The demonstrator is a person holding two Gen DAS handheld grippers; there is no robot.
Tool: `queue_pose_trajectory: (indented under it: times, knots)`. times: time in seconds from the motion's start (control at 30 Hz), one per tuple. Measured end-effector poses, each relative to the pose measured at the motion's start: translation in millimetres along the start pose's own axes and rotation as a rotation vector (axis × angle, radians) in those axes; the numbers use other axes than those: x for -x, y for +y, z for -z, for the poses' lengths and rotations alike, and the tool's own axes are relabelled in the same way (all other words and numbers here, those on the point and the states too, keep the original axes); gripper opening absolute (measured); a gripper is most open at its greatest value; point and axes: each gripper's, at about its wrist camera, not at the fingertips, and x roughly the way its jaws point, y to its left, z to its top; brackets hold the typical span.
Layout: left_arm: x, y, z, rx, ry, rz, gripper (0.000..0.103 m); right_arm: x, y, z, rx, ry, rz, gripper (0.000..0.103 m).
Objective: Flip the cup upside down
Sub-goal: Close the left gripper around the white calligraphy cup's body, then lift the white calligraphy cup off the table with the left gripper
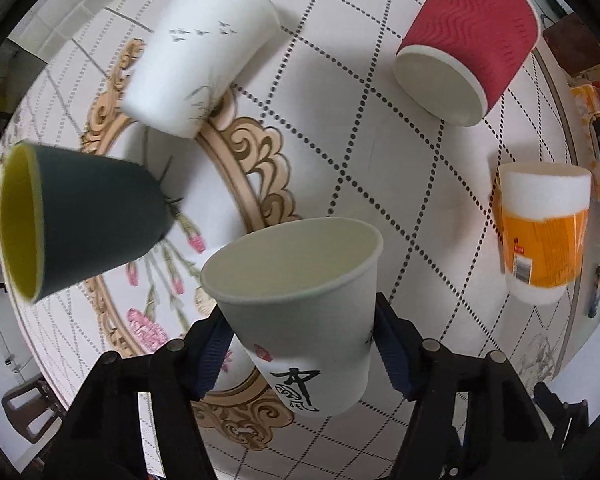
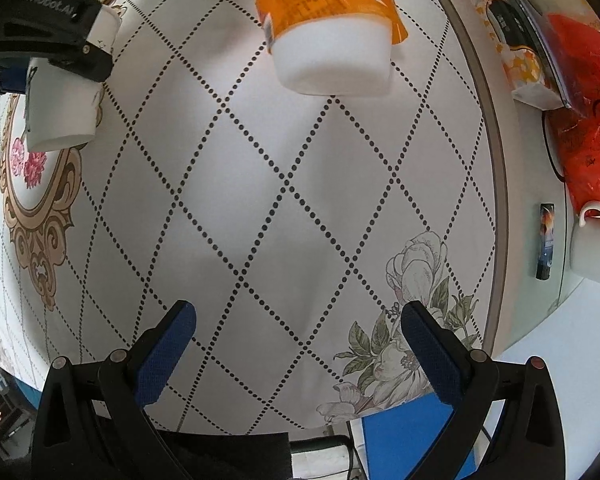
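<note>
Standing over the table [image 2: 300,160], a round top under a white cloth printed with dotted black diamonds, a gold scroll medallion and pink flowers, I note five cups in the left wrist view. Room clutter lies past the rim: a red plastic bag [image 2: 588,120], a white mug [image 2: 592,244], boxes.

Largest in frame is the dark green cup [image 1: 88,224] with a yellow lining, left of centre. A white cup printed with birds [image 1: 196,56] stands mouth-down behind it; a red ripple-wall cup [image 1: 468,44] is at far right, mouth toward the lens. An orange-banded white cup [image 1: 544,232] is at right, apparently mouth-down.

The task's item, a grey-white paper cup with black calligraphy [image 1: 304,312], sits between the pads of the left tongs [image 1: 300,352], which are closed on its wall just below the rim. Its long axis tilts slightly, mouth up and away from the tongs, base toward them. Whether the base touches the table I cannot tell.

The right tongs [image 2: 298,340] are spread wide, holding nothing, well apart from that cup, over bare cloth.

Judgement: inversion turns on rolling the left wrist about the grip line; the neighbouring green cup leaves limited clearance.
</note>
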Motion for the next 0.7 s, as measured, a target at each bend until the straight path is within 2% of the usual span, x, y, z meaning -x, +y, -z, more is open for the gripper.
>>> queue_pose_trajectory:
  times: [0.2,0.5,0.7]
  knots:
    - [10,16,33,0.026,-0.040,-0.032,0.064,11,8,11,0.031,-0.027,-0.012,0.103]
    - [-1,66,117,0.145,-0.031,-0.052,0.064,25,34,39,0.081,-0.058,-0.039,0.103]
    - [-7,106,187,0.253,-0.012,-0.040,0.064,21,59,60,0.128,-0.061,-0.057,0.103]
